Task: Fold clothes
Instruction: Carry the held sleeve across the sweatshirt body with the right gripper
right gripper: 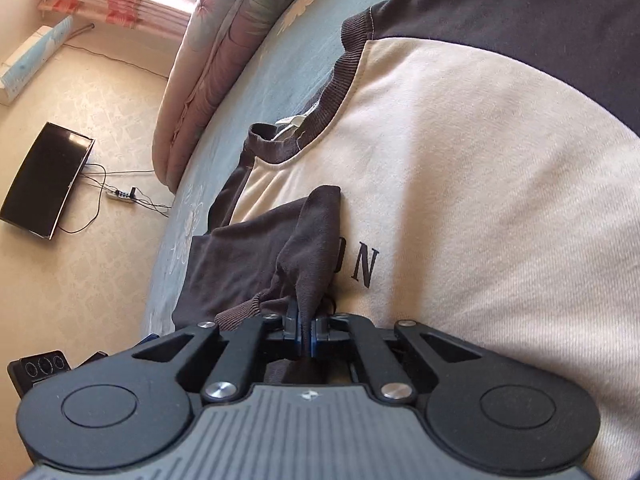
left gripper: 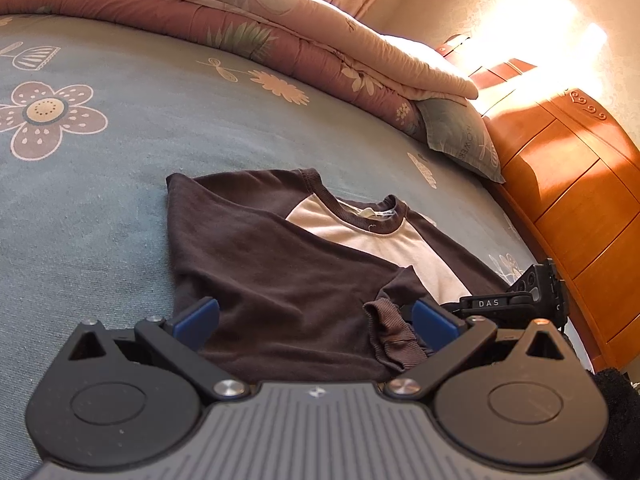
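A brown-and-cream shirt (left gripper: 288, 264) is laid flat on the bed (left gripper: 100, 184), one sleeve folded across its front. The left tool (left gripper: 316, 320) is held low at the shirt's near edge, its blue fingers (left gripper: 200, 318) spread wide. The right tool (right gripper: 306, 330) is clenched on the other brown sleeve (right gripper: 308, 240), lifted over the cream chest.

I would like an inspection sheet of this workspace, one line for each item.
Surface: blue flowered bedsheet, smooth.
Job's things: brown-and-cream raglan sweatshirt lying flat, one brown sleeve folded across it.
Clutter: folded floral quilt and pillow at the bed's far edge.
Grippers: left gripper open over the folded sleeve; right gripper shut on the other brown sleeve.
Cables: wires and power strip beside black monitor.
Surroundings: wooden drawer chest, curtained window.
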Tool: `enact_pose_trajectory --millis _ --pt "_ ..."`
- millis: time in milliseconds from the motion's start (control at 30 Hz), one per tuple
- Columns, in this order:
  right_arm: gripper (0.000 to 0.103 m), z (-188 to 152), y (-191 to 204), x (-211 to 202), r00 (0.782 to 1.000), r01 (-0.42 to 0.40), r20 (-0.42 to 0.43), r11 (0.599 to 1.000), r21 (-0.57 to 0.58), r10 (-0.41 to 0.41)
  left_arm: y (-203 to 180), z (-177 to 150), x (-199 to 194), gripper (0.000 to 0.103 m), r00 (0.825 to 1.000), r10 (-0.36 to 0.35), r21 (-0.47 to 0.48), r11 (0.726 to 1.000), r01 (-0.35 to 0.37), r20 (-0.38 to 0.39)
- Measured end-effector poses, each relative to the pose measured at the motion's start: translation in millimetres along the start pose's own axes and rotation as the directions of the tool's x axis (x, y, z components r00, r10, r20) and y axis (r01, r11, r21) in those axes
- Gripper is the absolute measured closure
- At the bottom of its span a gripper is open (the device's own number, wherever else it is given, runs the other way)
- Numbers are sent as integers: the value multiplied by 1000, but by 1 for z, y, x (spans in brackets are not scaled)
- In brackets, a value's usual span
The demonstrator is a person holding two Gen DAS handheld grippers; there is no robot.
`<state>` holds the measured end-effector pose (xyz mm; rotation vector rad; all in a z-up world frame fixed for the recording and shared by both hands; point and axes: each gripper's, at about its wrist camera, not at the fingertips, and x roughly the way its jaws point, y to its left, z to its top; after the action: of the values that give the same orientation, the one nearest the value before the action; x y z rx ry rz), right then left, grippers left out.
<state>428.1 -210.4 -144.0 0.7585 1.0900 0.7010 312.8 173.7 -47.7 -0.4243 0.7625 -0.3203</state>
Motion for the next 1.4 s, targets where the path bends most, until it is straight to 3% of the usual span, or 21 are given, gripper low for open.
enact_pose_trajectory --millis 267,567,700,833,933,967,1000,1033,1133,1300,1400 --pt "96 8 57 -9 984 175 55 969 -175 -168 7 2 -6 1 1000 4 -21 1000 -4 20" --pt "96 35 105 -33 967 243 152 915 -322 -203 7 3 -7 1 1000 7 -22 1000 -6 18" --pt "96 41 98 -27 960 272 153 910 -312 -235 7 3 -6 1 1000 6 -21 1000 -5 14" --pt "83 36 69 -7 917 399 127 879 -261 -379 9 2 -5 1 1000 22 -23 999 -22 9" --pt "78 27 60 -11 898 435 176 874 -217 -404 10 2 -7 1 999 31 -22 999 -30 15" --pt "71 22 62 -13 886 457 203 861 -222 -418 10 3 -7 1 999 31 -24 999 -30 17" --pt "58 16 70 -15 862 500 238 829 -250 -448 11 3 -8 1 999 31 -25 999 -31 18" --pt "52 11 78 -16 842 534 267 798 -280 -470 11 3 -7 1 999 33 -25 999 -33 17" --pt "47 -6 109 -13 805 593 324 697 -403 -497 11 3 -7 1 999 41 -23 999 -41 16" --pt "39 -34 142 23 839 538 275 642 -547 -469 11 4 -10 1 999 42 -24 999 -42 21" --pt "30 -51 146 55 808 565 276 555 -610 -520 10 4 -10 1 999 43 -19 999 -43 19"
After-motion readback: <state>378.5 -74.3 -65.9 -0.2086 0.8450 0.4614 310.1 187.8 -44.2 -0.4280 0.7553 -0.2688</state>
